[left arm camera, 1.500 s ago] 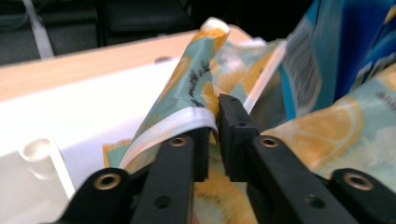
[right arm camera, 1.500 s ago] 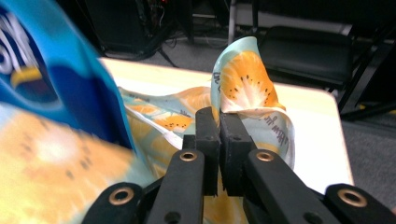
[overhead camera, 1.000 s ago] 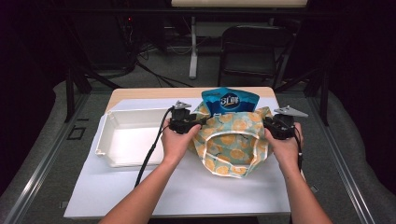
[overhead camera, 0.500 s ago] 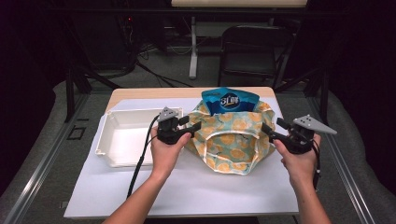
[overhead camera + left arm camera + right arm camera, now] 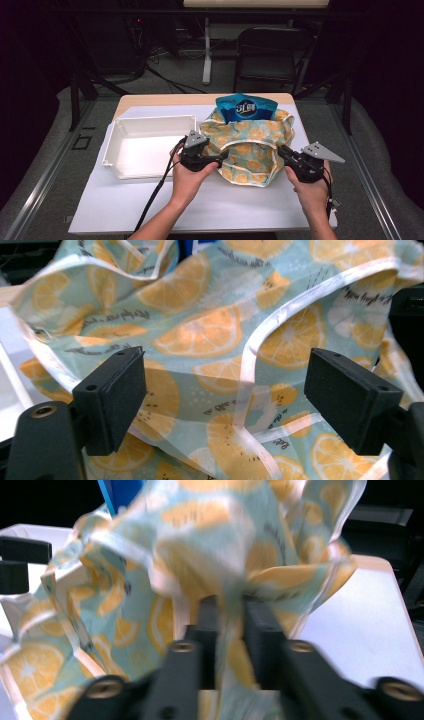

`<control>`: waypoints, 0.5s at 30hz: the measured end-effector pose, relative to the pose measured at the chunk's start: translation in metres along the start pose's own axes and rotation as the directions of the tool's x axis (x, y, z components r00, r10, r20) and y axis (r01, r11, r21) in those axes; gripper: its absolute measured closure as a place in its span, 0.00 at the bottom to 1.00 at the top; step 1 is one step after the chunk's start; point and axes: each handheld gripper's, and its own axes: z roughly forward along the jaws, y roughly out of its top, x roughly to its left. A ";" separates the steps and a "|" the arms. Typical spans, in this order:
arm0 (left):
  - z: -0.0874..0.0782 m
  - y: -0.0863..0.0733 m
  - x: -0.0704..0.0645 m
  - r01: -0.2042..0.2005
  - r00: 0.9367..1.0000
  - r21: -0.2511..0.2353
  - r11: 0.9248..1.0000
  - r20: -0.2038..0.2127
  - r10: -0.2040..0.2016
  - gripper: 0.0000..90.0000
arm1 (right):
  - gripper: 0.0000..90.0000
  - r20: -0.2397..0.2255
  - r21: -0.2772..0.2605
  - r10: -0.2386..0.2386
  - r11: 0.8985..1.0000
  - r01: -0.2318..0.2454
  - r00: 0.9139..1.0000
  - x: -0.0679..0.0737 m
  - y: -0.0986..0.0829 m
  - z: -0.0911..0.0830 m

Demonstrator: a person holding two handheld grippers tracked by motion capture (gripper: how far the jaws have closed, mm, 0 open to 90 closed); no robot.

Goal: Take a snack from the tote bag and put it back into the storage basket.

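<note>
1. Bag (image 5: 252,145) of orange-slice print cloth lies on the white surface (image 5: 210,205), its mouth open toward the person, near the middle and just right of a white tray (image 5: 145,147).
2. Blue snack packet (image 5: 246,107) stands up out of the bag's far side.
3. Left tool (image 5: 220,159) sits at the bag's left edge, between tray and bag; in the left gripper view its jaws stand wide apart with the printed cloth and a white hem strip (image 5: 255,370) lying between them, not clamped.
4. Right tool (image 5: 281,151) is at the bag's right edge; in the right gripper view its jaws are drawn narrow with a fold of the cloth pinched between them.
5. Cloth between the two tools hangs in loose folds, and the right side is lifted off the surface.
</note>
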 end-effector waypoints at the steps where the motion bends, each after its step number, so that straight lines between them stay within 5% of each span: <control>1: 0.002 -0.001 -0.001 0.000 1.000 0.006 1.000 0.005 0.000 0.18 | 1.00 0.003 0.002 0.001 1.000 -0.001 1.000 0.000 -0.003 0.000; 6: 0.008 -0.004 -0.009 0.006 1.000 0.010 1.000 -0.012 -0.006 0.18 | 1.00 -0.030 0.035 -0.004 0.999 0.005 1.000 0.002 -0.012 0.000; 9: 0.012 -0.006 -0.011 0.005 0.998 0.022 1.000 -0.060 -0.004 0.20 | 1.00 -0.017 0.021 -0.011 1.000 0.012 1.000 0.004 -0.015 -0.003; 12: 0.013 -0.008 -0.010 -0.001 0.997 0.024 1.000 -0.073 0.003 0.32 | 0.81 -0.022 -0.032 0.009 0.999 -0.010 1.000 0.005 -0.013 -0.012; 15: 0.013 -0.008 -0.008 -0.015 0.997 0.036 0.999 -0.081 0.018 0.53 | 0.57 0.031 -0.090 0.015 0.996 -0.012 0.999 0.005 -0.009 -0.018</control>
